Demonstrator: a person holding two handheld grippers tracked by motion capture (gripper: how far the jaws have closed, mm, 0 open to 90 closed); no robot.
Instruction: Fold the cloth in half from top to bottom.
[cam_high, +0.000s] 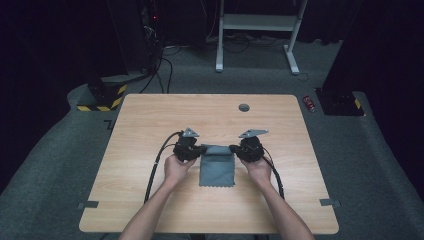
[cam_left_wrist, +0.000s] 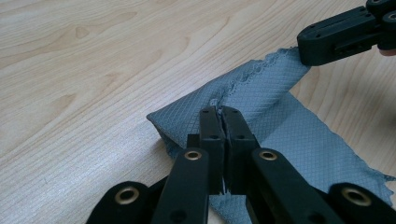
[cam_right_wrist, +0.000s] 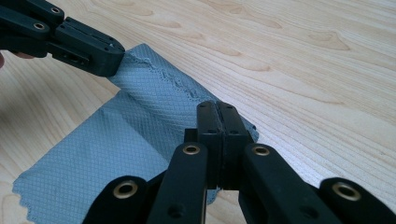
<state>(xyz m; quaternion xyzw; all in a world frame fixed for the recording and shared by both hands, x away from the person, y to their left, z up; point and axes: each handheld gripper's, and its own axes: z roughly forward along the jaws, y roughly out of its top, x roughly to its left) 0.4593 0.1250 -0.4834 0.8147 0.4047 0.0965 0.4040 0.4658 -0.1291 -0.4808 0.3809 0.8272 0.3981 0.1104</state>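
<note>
While a person's forearms reach in from the near edge of a wooden table (cam_high: 150, 120), each hand holds a black gripper at one far corner of a grey-blue cloth (cam_high: 217, 165). From above, the left gripper (cam_high: 196, 150) and the right gripper (cam_high: 238, 149) face each other, with the cloth's far edge stretched between them and the rest lying flat toward the person. The left gripper's own camera shows its jaws pressed together on a raised fold of cloth (cam_left_wrist: 261, 98); the corner itself is hidden between the jaws. Ahead of it, the right gripper (cam_left_wrist: 308, 58) pinches the opposite corner, partly cut off by the frame. The right gripper's camera mirrors this: jaws clamped tight on the cloth (cam_right_wrist: 140, 135), with the left gripper (cam_right_wrist: 116, 60) gripping the far corner. From above, the jaw tips are too small to make out.
</note>
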